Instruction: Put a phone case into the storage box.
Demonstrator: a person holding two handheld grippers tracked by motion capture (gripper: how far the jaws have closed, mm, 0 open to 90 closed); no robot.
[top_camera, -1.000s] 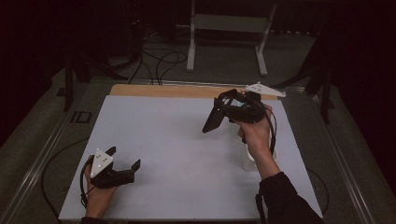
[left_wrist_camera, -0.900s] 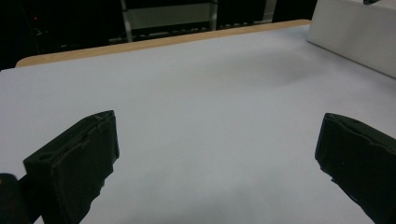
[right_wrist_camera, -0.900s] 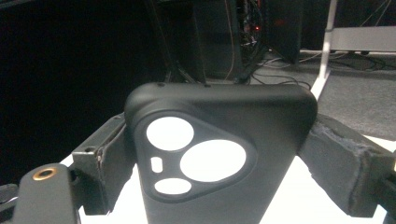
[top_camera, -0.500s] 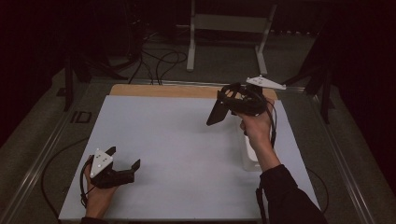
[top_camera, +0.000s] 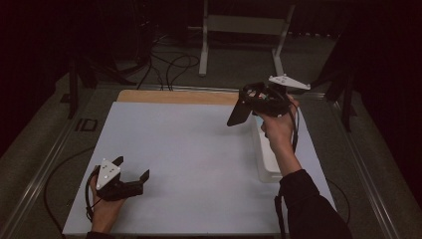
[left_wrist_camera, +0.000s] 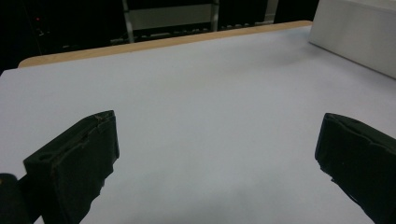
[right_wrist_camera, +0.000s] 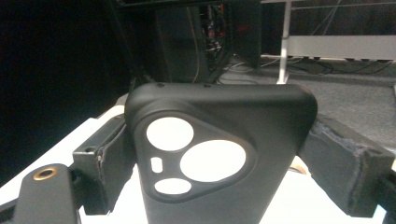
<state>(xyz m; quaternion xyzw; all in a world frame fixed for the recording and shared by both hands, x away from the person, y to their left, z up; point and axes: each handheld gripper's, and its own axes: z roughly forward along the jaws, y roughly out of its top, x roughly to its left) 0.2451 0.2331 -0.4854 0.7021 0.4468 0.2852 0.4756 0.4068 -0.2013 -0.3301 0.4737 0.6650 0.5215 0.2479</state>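
Observation:
A black phone case [right_wrist_camera: 219, 154] with three round camera cut-outs stands between my right gripper's jaws, which press on both of its sides. In the high view my right gripper [top_camera: 249, 107] holds the phone case [top_camera: 239, 113] in the air over the table's back right, above the far end of a white bin [top_camera: 266, 154]. My left gripper [top_camera: 132, 169] rests low at the front left of the white table top [top_camera: 189, 149], jaws wide apart with nothing between them. Its fingers [left_wrist_camera: 74, 163] frame bare table.
The white bin [left_wrist_camera: 359, 37] stands along the table's right side. A wooden strip [top_camera: 174, 97] edges the table's back. Beyond it are a white metal stand [top_camera: 239, 30] and cables on the floor [top_camera: 164, 64].
My right gripper has lifted and carried the phone case farther back and right, above the bin's far end. The left gripper has stayed in place.

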